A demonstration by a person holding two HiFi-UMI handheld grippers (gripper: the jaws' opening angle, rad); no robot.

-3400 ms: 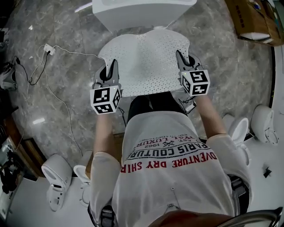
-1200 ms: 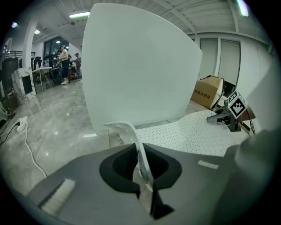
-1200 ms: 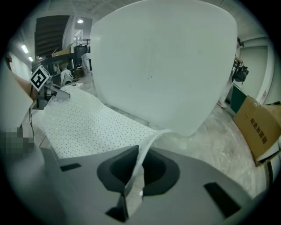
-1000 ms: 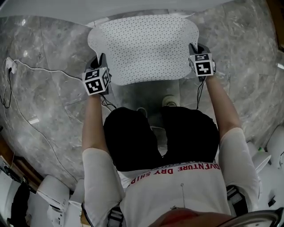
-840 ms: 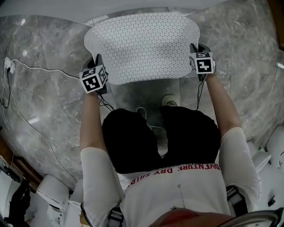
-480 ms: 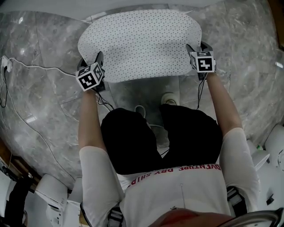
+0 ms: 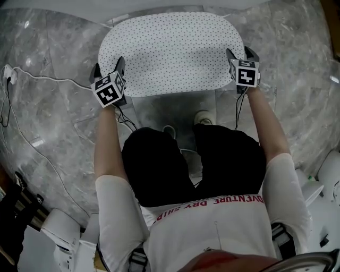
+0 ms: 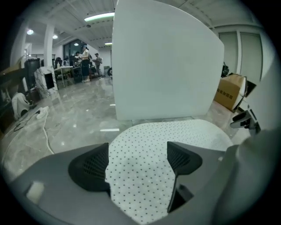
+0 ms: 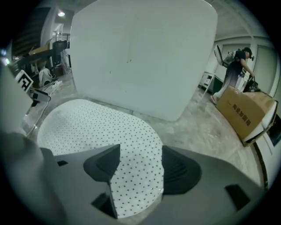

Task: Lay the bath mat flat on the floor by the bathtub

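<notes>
The white dotted bath mat (image 7: 170, 50) lies spread on the grey marble floor, its far edge close to the white bathtub (image 7: 159, 4). My left gripper (image 7: 108, 68) is at the mat's near left corner and my right gripper (image 7: 241, 53) at the near right corner. In the left gripper view the mat (image 8: 175, 132) runs between the jaws of the left gripper (image 8: 138, 162), which are opening, and the pads stand off it. The right gripper (image 9: 138, 169) is likewise opening, with the mat (image 9: 88, 123) lying loose between its pads.
A white cable (image 7: 32, 79) and a plug strip (image 7: 8, 74) lie on the floor at the left. The person's shoes (image 7: 201, 118) stand just behind the mat. A cardboard box (image 9: 246, 112) sits at the right. White devices (image 7: 69, 234) stand at the bottom left.
The mat has come down from a hanging hold and flattened out toward the tub. Both grippers have opened and let go of its near corners.
</notes>
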